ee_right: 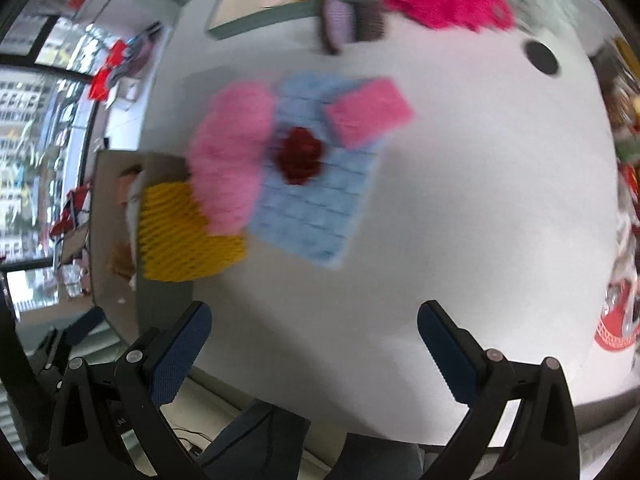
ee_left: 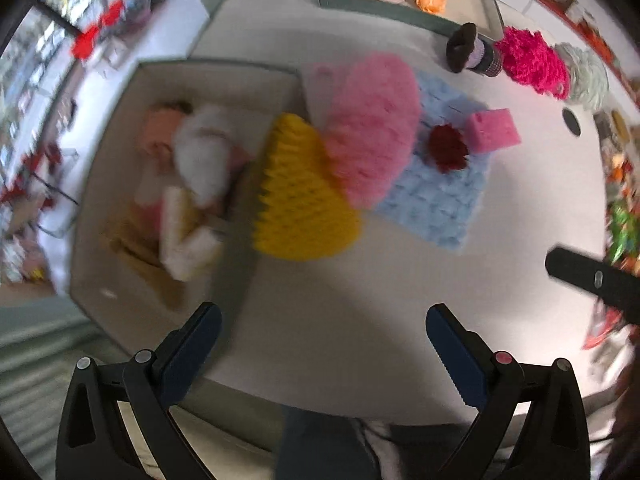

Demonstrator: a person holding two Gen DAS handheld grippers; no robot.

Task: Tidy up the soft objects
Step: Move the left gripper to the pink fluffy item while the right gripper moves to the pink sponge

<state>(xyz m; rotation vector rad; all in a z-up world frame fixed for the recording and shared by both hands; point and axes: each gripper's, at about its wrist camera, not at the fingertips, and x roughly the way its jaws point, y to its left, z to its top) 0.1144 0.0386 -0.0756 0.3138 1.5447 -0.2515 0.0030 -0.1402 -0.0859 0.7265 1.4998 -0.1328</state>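
my left gripper [ee_left: 324, 336] is spread wide and holds nothing, hovering above the white table [ee_left: 340, 320]. my right gripper [ee_right: 314, 334] is equally wide and empty. on the table i count one yellow foam piece [ee_left: 300, 196] leaning on the box [ee_left: 120, 248], one fluffy pink item [ee_left: 372, 128], one blue mat [ee_left: 444, 184] carrying one dark red pom [ee_left: 448, 148] and one pink sponge [ee_left: 494, 130].

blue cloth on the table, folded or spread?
Spread. The blue cloth lies flat on the table, with the dark red pom-pom and pink sponge on it; the pink fluffy piece overlaps one edge.
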